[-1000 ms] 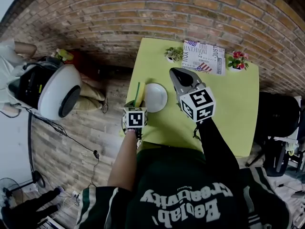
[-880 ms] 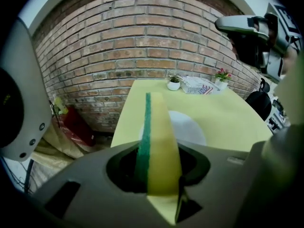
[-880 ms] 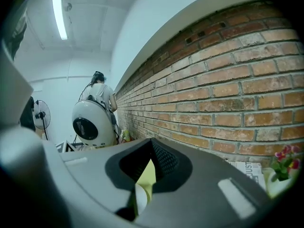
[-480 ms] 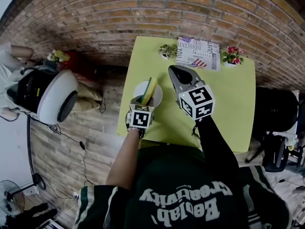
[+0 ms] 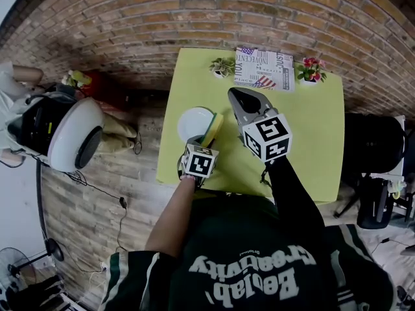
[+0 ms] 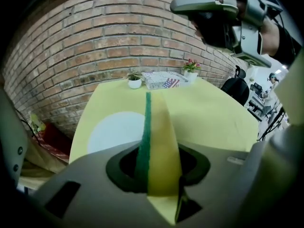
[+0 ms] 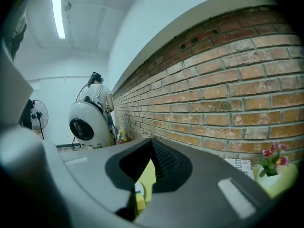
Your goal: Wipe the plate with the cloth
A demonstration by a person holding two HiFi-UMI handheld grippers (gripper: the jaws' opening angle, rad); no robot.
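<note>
Cloth [image 5: 213, 129] shifted rightward, one plate [image 5: 190, 123]; maybe touching

Table [image 5: 311, 141]: flat yellow-green; plate [image 5: 191, 123]: plain white; cloth [image 5: 214, 129]: yellow with one dark green strip along its edge. Left gripper [image 6: 159, 172] and right gripper [image 5: 237, 99]: grey bodies, each cube white with black square marker patterns. Wall [image 5: 194, 11]: red-brown brick with pale mortar lines; floor [image 5: 84, 199]: grey-brown planks; booklet [image 5: 262, 70]: white with black lettering and a stars-and-stripes patch; flowers [image 5: 311, 63]: pink-red; plant [image 5: 222, 63]: green; domed machine [image 5: 71, 131]: white with a black face; person's top [image 5: 253, 264]: dark green with white lettering.
</note>
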